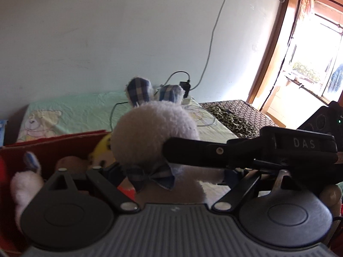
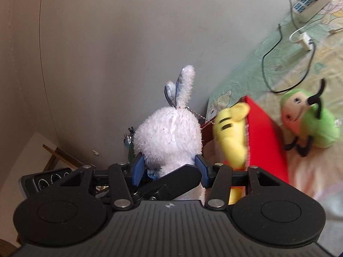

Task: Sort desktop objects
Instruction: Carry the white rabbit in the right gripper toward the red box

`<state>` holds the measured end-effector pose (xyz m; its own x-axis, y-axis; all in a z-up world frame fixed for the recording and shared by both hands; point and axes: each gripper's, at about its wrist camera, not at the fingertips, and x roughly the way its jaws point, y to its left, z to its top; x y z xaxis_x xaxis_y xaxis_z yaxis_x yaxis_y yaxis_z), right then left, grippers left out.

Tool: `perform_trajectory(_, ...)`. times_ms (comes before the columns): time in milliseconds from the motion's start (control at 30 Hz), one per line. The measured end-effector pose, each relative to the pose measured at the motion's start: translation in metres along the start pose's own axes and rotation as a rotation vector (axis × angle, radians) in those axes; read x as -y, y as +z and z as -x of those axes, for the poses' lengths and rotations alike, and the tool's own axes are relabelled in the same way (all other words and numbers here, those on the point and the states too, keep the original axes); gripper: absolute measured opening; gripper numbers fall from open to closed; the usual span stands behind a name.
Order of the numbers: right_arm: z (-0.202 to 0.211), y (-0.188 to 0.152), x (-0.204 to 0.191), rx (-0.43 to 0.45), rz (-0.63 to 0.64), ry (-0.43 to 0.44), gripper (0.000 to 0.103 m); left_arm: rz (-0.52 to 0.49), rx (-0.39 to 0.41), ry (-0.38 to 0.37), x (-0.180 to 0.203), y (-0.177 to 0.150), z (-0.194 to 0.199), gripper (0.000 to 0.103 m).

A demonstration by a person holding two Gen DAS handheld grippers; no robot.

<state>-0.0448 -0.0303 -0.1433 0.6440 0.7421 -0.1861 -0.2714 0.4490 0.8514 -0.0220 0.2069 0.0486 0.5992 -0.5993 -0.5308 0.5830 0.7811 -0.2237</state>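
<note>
A white plush rabbit [image 1: 150,132] with plaid ears and a plaid bow tie is held up over the red box [image 1: 53,147]. My left gripper [image 1: 171,171] is shut on its body, the fingers mostly hidden by fur. One black finger [image 1: 193,153] of my right gripper reaches in from the right at the rabbit's neck. In the right wrist view the rabbit [image 2: 169,137] shows its back, and my right gripper [image 2: 170,168] is shut on it with a blue pad on each side. A black finger [image 2: 178,176] of my left gripper crosses under the rabbit.
The red box [image 2: 263,135] holds a yellow plush [image 2: 231,137] and a pink plush [image 1: 23,184]. A green plush [image 2: 308,122] lies on the sheet right of the box. A power strip [image 2: 310,6] and cables lie farther back. The wall is close behind.
</note>
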Motion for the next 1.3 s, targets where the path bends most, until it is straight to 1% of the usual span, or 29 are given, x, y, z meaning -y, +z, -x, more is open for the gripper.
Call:
perform_trajectory(167, -0.027, -0.002, -0.003, -0.032, -0.012, -0.003, 0.054, 0.032, -0.009, 0.018, -0.032, -0.005, 0.008, 0.089)
perform_trajectory(300, -0.045, -0.006, -0.006, -0.060, 0.000, -0.027, 0.054, 0.072, -0.022, 0.021, -0.057, -0.008, 0.009, 0.089)
perform_trajectory(500, -0.062, -0.010, -0.005, -0.085, 0.004, -0.089, 0.054, 0.140, -0.067, 0.016, -0.084, -0.015, -0.004, 0.089)
perform_trajectory(600, -0.066, -0.012, -0.001, -0.092, -0.006, -0.114, 0.054, 0.154, -0.093, 0.010, -0.094, -0.018, -0.013, 0.089)
perform_trajectory(700, -0.075, -0.017, 0.003, -0.103, -0.020, -0.135, 0.054, 0.165, -0.123, 0.009, -0.101, -0.020, -0.021, 0.089)
perform_trajectory(800, -0.080, -0.019, -0.004, -0.115, 0.023, -0.164, 0.055, 0.167, -0.144, 0.008, -0.105, -0.023, -0.024, 0.089)
perform_trajectory(867, -0.084, -0.021, -0.006, -0.123, 0.029, -0.177, 0.055, 0.177, -0.156, 0.005, -0.109, -0.024, -0.025, 0.090)
perform_trajectory(967, -0.091, -0.020, -0.006, -0.135, 0.029, -0.190, 0.054, 0.192, -0.162, 0.007, -0.116, -0.025, -0.025, 0.090)
perform_trajectory(1033, -0.098, -0.019, -0.007, -0.136, 0.047, -0.214, 0.054, 0.198, -0.173, 0.007, -0.119, -0.026, -0.026, 0.090)
perform_trajectory(1133, -0.102, -0.019, -0.006, -0.123, 0.060, -0.259, 0.051, 0.185, -0.189, 0.024, -0.119, -0.028, -0.030, 0.092)
perform_trajectory(1300, -0.101, -0.016, -0.003, -0.130, 0.060, -0.277, 0.050, 0.175, -0.188, 0.023, -0.117, -0.028, -0.032, 0.094)
